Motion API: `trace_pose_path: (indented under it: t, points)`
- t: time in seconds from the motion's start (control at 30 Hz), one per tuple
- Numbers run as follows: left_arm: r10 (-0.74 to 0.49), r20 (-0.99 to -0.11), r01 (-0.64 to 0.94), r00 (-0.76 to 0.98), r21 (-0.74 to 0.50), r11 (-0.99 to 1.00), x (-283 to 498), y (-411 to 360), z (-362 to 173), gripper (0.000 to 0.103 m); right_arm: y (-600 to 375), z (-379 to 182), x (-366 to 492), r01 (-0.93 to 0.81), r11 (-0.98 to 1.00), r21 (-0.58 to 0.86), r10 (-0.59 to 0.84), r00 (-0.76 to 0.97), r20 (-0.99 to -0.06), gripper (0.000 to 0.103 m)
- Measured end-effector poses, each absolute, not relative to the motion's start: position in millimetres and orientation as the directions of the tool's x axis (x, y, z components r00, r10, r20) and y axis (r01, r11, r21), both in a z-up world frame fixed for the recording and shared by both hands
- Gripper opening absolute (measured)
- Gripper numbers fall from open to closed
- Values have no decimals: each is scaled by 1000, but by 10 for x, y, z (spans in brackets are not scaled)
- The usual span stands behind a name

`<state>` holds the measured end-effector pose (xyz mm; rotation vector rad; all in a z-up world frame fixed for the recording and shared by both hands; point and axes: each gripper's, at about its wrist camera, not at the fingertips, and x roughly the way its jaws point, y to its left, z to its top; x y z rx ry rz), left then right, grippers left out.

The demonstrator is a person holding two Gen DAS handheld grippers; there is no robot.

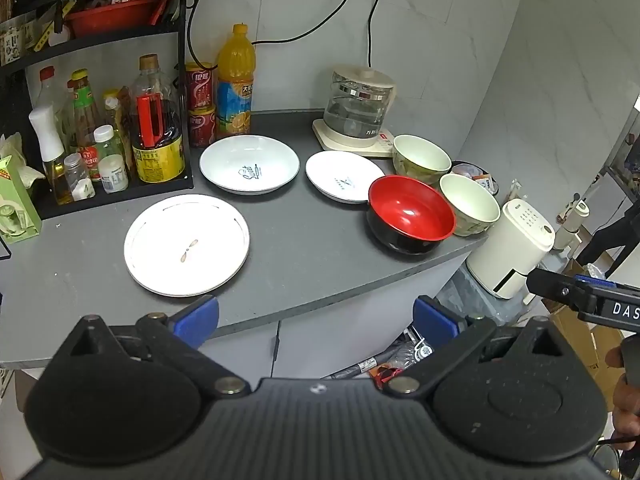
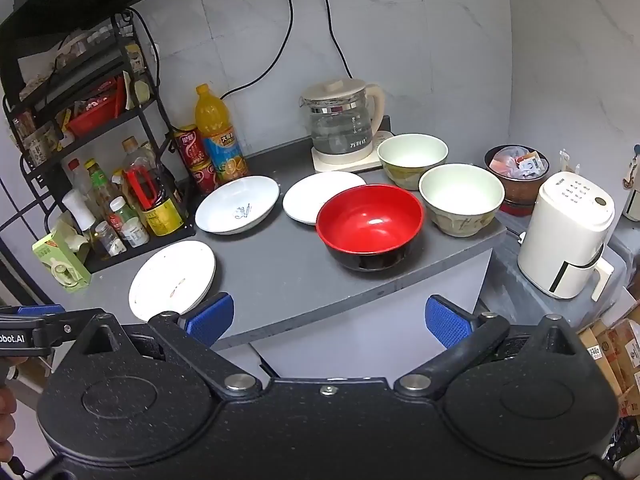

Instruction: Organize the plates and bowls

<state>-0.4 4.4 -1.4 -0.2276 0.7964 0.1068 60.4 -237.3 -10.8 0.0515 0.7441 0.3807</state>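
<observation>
We log a grey counter (image 2: 280, 280) carrying the following dishes.

Plates, three: a flat white plate (image 1: 187, 244) nearest the front edge at left; a deep white plate with script lettering (image 1: 249, 169) behind it, just beside the condiment rack (image 1: 120, 128); a smaller white plate (image 1: 344, 176) to its right, with its right edge hidden behind the red bowl.

Bowls, three: a red bowl with a black outside (image 2: 370, 226), upright, near the counter's front right; two pale green bowls, one (image 2: 461, 199) just beside the red bowl at the right edge, the other (image 2: 412, 159) behind it, beside the glass kettle (image 2: 342, 124) on its base.

Off the counter at right we note a white appliance (image 2: 568, 236).

Tongs: our left gripper (image 1: 316, 316) hangs before the counter edge, blue pads wide apart, holding nothing. Our right gripper (image 2: 328, 316) is likewise spread and empty, short of the counter, in line with the red bowl.
</observation>
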Motion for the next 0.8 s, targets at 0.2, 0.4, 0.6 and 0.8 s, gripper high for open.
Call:
trace_pose_path:
  t: [0.2, 0.4, 0.6, 0.8]
  points:
    - [17, -718, -185, 696, -157, 970, -13, 30, -41, 102, -2367, -110, 611, -321, 930, 180, 357, 671, -650, 103]
    - [12, -720, -189, 694, -166, 968, -3, 23, -62, 102, -2377, -117, 616, -321, 929, 183, 359, 667, -652, 103]
    - [17, -721, -193, 693, -163, 968, -1, 4, -73, 102, -2401, -93, 657, -317, 929, 189, 360, 668, -651, 103]
    - [17, -725, -197, 689, -164, 967, 24, -22, -62, 102, -2438, -90, 686, -316, 930, 187, 358, 668, -652, 103]
